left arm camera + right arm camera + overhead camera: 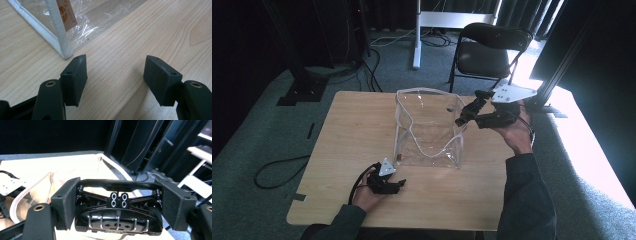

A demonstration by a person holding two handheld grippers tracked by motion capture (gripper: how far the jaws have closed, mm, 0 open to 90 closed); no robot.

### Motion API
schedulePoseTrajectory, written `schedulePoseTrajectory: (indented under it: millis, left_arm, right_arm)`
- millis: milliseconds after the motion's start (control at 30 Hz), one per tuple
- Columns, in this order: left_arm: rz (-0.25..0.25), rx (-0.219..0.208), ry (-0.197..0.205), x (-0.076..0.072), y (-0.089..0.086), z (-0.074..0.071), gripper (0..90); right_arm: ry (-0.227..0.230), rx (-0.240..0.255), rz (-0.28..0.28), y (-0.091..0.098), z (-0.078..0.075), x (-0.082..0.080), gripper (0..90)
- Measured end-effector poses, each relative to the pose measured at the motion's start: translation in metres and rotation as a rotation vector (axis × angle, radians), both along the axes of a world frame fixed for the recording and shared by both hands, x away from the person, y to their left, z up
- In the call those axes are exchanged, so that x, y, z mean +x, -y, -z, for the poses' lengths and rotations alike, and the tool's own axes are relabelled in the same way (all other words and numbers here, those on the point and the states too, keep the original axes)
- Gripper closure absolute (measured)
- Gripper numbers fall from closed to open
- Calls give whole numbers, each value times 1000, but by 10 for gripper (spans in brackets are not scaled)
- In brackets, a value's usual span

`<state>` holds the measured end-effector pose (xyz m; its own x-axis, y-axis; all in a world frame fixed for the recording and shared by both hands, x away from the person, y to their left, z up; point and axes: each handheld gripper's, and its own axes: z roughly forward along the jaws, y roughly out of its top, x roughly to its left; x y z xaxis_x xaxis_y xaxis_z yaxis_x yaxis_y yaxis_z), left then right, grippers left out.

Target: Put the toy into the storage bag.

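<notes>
one black toy car (117, 220) sits clamped in the right gripper (117, 207) view.

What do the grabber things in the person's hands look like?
Both the left gripper and the right gripper are black, each with two blocky jaws and a pale grey three-cornered plate on top. A black cable trails from the left one. The person wears dark long sleeves.

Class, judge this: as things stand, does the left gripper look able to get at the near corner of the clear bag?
Probably yes. The left gripper rests open on the table, the clear bag lies just ahead with its white-edged corner beside one jaw, and nothing lies between them.
</notes>
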<state>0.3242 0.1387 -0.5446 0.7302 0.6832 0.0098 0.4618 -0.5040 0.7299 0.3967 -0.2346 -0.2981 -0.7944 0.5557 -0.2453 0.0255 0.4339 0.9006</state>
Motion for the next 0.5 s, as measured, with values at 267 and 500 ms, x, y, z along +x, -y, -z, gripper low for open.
schedulePoseTrajectory:
  millis: [267, 500]
  left_arm:
    - [0, 0, 2, 0, 0, 0, 360]
    - [-1, -1, 2, 0, 0, 0, 360]
  right_arm:
    - [-71, 9, -22, 2, 21, 20, 245]
    - [-112, 6, -52, 0, 32, 32, 245]
